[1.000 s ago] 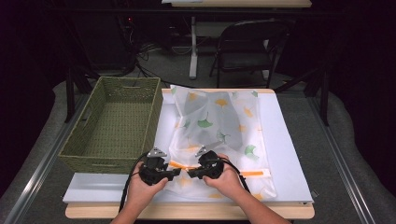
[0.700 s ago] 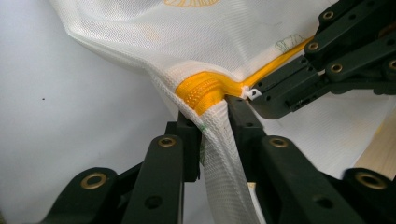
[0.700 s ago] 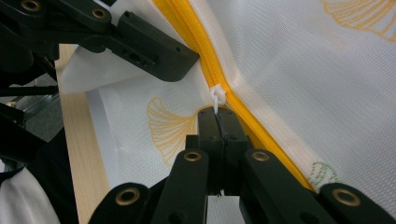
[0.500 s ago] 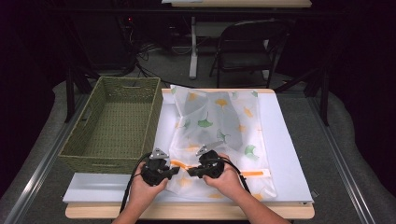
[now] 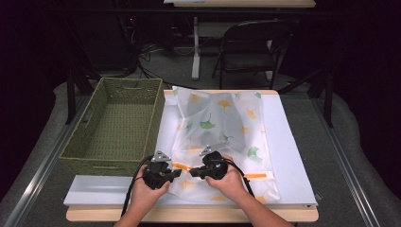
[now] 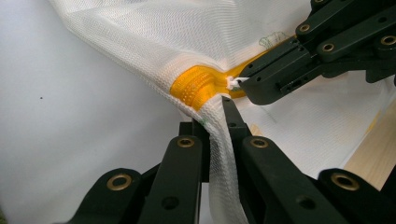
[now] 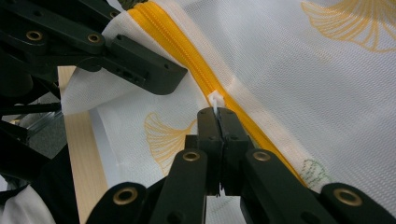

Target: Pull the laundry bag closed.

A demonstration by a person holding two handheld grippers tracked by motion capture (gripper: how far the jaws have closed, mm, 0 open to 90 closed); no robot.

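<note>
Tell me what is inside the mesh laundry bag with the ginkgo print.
Through the mesh laundry bag a grey garment-like shape shows faintly in its upper half. What it is cannot be told: the printed mesh veils it, and the orange zipper looks closed.

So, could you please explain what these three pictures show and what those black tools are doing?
A person sits at a white table and holds a hand-operated tool with two black jaws in each hand. One picture looks down from above; the other two come from cameras riding on each tool, looking along its jaws.

On the table lie a green woven basket and a white mesh bag printed with leaves, closed by an orange zipper.

The left gripper is shut on a fold of the bag's mesh beside the zipper's end. The right gripper is shut on the small white zipper pull. From above, both tools meet at the bag's near edge.
</note>
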